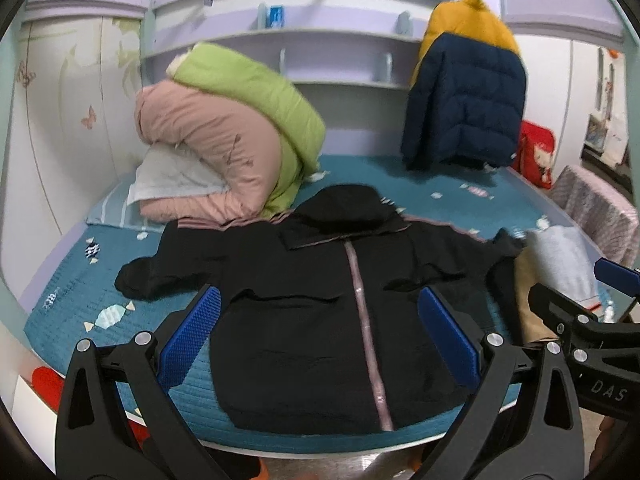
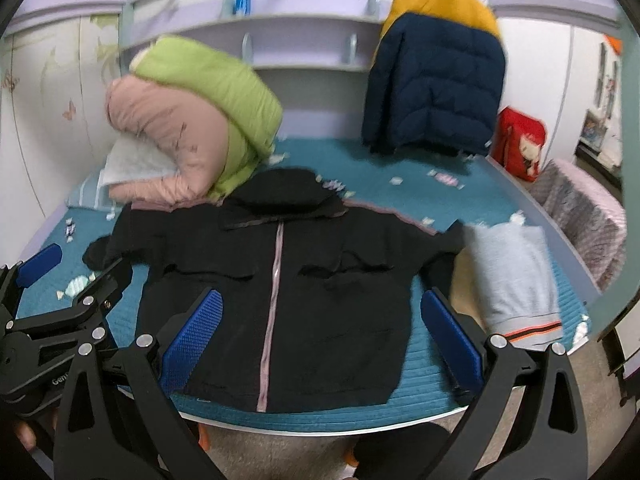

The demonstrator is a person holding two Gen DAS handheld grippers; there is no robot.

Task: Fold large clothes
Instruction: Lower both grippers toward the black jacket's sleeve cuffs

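Note:
A black hooded jacket [image 1: 304, 320] [image 2: 288, 296] with a pink zipper strip lies spread flat, front up, on the teal bed cover, sleeves out to both sides and hood toward the far end. My left gripper [image 1: 320, 320] hovers open above the jacket's near hem with nothing between its blue pads. Held over the same hem, my right gripper [image 2: 320, 320] is open and empty too. The right gripper also shows at the right edge of the left wrist view, and the left gripper at the left edge of the right wrist view.
A rolled pink and green quilt [image 1: 224, 136] sits at the far left of the bed [image 1: 80, 292]. A navy and yellow puffer jacket [image 1: 464, 96] hangs at the far right. Folded grey and tan clothes [image 2: 516, 276] lie by the jacket's right sleeve. A red bag [image 2: 518, 142] stands behind.

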